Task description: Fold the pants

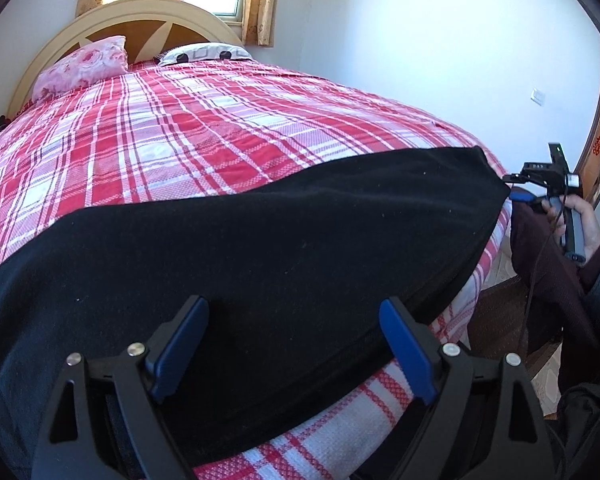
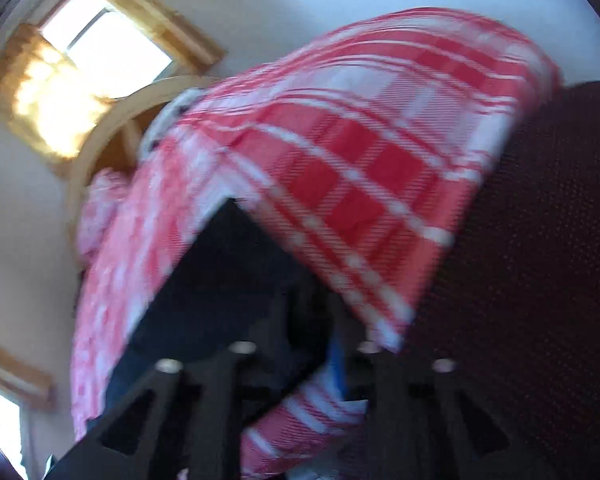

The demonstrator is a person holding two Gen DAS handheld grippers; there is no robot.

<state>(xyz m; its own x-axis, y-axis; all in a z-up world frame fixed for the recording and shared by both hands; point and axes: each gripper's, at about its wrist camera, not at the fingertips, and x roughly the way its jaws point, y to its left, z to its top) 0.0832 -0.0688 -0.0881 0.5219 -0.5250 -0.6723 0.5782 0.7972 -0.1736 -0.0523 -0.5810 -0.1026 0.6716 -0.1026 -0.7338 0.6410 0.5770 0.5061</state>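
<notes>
The black pants [image 1: 260, 240] lie flat across the near end of a bed with a red and white plaid cover [image 1: 180, 132]. My left gripper [image 1: 294, 344] is open, its blue pads just above the pants near the bed's front edge. My right gripper [image 1: 516, 194] is at the pants' right end at the bed corner, shut on the pants' edge as far as the left wrist view shows. The right wrist view is blurred and tilted: the pants [image 2: 220, 280] run between its fingers, one blue pad [image 2: 338, 364] shows.
A pink flowered pillow [image 1: 80, 68] and a white patterned pillow [image 1: 208, 53] lie at the wooden headboard [image 1: 148, 16]. A white wall is to the right of the bed. A dark maroon garment [image 2: 540, 260] hangs close beside the right gripper. Window with curtains [image 1: 256, 0] behind.
</notes>
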